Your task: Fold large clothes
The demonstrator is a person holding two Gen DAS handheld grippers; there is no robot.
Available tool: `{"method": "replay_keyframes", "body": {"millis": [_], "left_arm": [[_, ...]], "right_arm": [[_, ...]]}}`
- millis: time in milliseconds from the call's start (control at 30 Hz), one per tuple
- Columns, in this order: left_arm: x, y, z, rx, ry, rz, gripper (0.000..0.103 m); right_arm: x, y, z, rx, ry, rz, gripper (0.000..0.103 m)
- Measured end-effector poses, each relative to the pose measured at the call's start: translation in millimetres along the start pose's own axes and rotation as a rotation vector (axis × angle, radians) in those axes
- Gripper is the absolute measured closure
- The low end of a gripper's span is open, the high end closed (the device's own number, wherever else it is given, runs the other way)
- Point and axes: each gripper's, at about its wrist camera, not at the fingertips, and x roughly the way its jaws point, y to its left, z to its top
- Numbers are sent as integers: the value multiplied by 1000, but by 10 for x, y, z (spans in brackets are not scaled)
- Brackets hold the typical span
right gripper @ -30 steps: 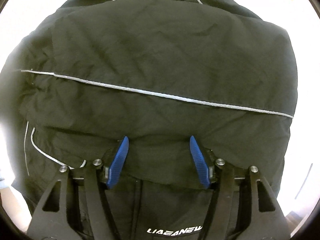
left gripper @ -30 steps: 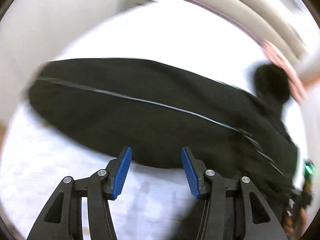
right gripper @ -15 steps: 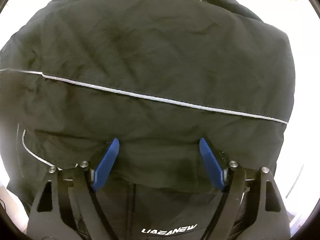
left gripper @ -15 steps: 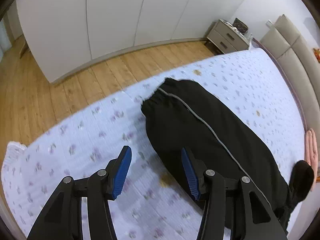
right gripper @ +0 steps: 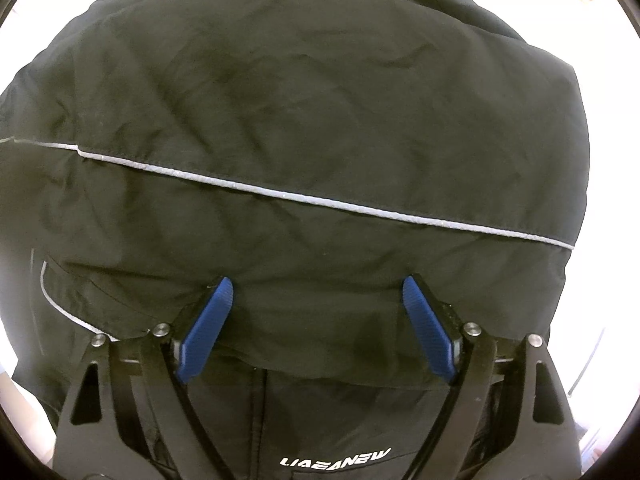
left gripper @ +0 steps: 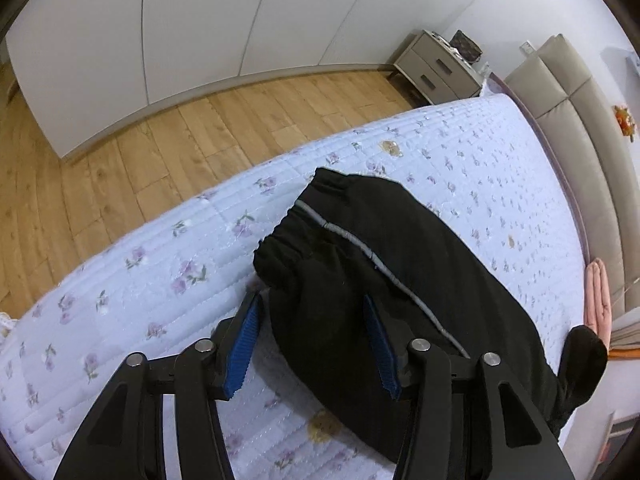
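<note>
**Black jacket spread on the bed, both grippers over it**

A bed (left gripper: 132, 280) with a pale quilt printed with small purple flowers carries the black jacket (right gripper: 320, 120), which fills nearly the whole right wrist view. One sleeve (left gripper: 360, 264) lies stretched across the quilt, its gathered cuff (left gripper: 288, 232) towards the bed's edge and a thin reflective stripe (left gripper: 380, 268) running along it.

The left gripper (left gripper: 312, 320) sits over the sleeve just behind the cuff. Its jaws have just been closing, the sleeve lies between them, and a gap shows at the left pad, so they are not yet clamped.

The right gripper (right gripper: 320, 300) points down at a folded edge of the jacket. Its jaws have just been opening and stand wide, with cloth between the blue pads (right gripper: 204, 328) but not pinched.
</note>
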Motion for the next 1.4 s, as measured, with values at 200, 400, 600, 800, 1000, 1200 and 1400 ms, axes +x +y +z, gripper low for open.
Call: {"method": "replay_keyframes", "body": {"millis": [200,400,600,800,1000,1200,1400], "left_arm": [[-190,-303,-40,131,-67,49,85],[-619,-633,-156,234,-129,-30,85],[-1066,-1265,-480,389,-145,-170,86],[-1412,-2173,-1103,618,-168,-254,87],[-1577,-2952,-1799,791,-142,-350,88],[-1515,-3558,-2495,878,-19,-500,88],[-1153,-3946,-3462,991,110,-549,88]], "right_arm": [[-20,25,-14,1,-3,-4,18],[-16,-8,18,4,0,15,17],[-28,-97,5,2,-28,47,17],[-99,-262,-72,28,-75,116,19],[-250,-538,-214,57,-126,187,21],[-437,-832,-391,50,-178,222,21],[-478,-1012,-513,46,-202,231,21]]}}
